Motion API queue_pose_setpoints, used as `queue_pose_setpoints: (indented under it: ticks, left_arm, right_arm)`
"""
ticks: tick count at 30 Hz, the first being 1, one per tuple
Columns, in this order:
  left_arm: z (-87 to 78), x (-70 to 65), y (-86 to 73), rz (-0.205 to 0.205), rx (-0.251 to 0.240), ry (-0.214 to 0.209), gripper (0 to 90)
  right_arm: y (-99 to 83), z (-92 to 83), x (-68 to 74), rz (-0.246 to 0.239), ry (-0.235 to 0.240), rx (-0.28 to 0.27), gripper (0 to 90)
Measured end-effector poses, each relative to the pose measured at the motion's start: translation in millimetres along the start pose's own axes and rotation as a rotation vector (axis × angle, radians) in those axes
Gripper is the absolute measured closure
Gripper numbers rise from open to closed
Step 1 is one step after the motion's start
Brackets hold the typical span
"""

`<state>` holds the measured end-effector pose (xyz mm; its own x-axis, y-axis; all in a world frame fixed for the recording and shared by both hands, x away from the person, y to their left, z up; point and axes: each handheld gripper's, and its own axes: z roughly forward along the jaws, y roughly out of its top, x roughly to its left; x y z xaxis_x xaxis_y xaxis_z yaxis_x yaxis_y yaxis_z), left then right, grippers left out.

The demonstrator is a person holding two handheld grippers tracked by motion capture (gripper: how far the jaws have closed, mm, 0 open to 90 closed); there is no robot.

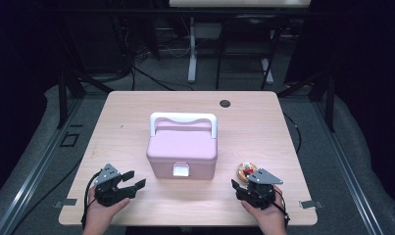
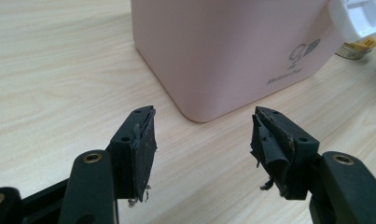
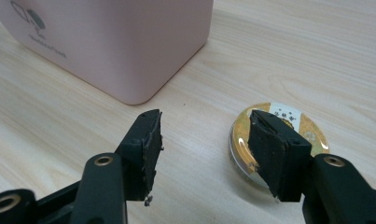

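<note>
A pink box (image 1: 182,149) with a white handle (image 1: 184,119) and a white front latch (image 1: 181,170) stands shut in the middle of the table. Its near corner fills the upper part of the left gripper view (image 2: 232,51) and its other corner the right gripper view (image 3: 115,42). A small round gold tin (image 1: 246,171) lies to the box's right; in the right gripper view the tin (image 3: 293,128) sits partly behind the right jaw. My left gripper (image 1: 134,180) is open at the front left, empty (image 2: 202,140). My right gripper (image 1: 236,185) is open near the tin (image 3: 204,140).
The light wooden table (image 1: 126,112) has a dark round grommet (image 1: 225,103) near its far edge. Metal tabs (image 1: 65,202) stick out at the front corners. Beyond the table stand desk legs (image 1: 192,49) and cables on a grey floor.
</note>
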<state>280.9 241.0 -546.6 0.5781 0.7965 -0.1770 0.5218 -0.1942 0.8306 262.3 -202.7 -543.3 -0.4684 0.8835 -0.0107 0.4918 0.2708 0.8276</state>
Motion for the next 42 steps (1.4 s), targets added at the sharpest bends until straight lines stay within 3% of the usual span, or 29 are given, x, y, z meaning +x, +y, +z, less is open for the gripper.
queue_pose_setpoints:
  ticks: [7,9,18,26,33,42]
  left_arm:
    - [-4.3,-0.5,0.4,-0.012,-0.018,0.022,41.7]
    - [-4.0,-1.8,1.3,0.016,-0.032,0.037,43.0]
    - [-5.1,-0.1,2.1,0.005,-0.035,0.027,50.8]
    - [-5.1,2.7,4.9,-0.010,-0.036,0.027,52.3]
    - [-4.5,2.7,17.0,0.003,-0.027,0.015,53.4]
    - [-3.6,10.6,32.9,-0.043,-0.041,0.003,56.7]
  right_arm:
    - [-0.1,-0.4,3.1,-0.004,0.006,-0.006,47.1]
    - [0.1,1.6,4.3,-0.003,0.012,0.001,46.9]
    - [0.7,1.2,6.4,-0.008,0.010,-0.006,46.7]
    - [1.8,1.3,8.4,-0.020,0.003,0.021,50.7]
    - [9.6,-3.1,4.7,0.000,0.009,0.022,51.6]
    - [29.6,-4.1,-2.9,0.060,0.025,0.013,53.6]
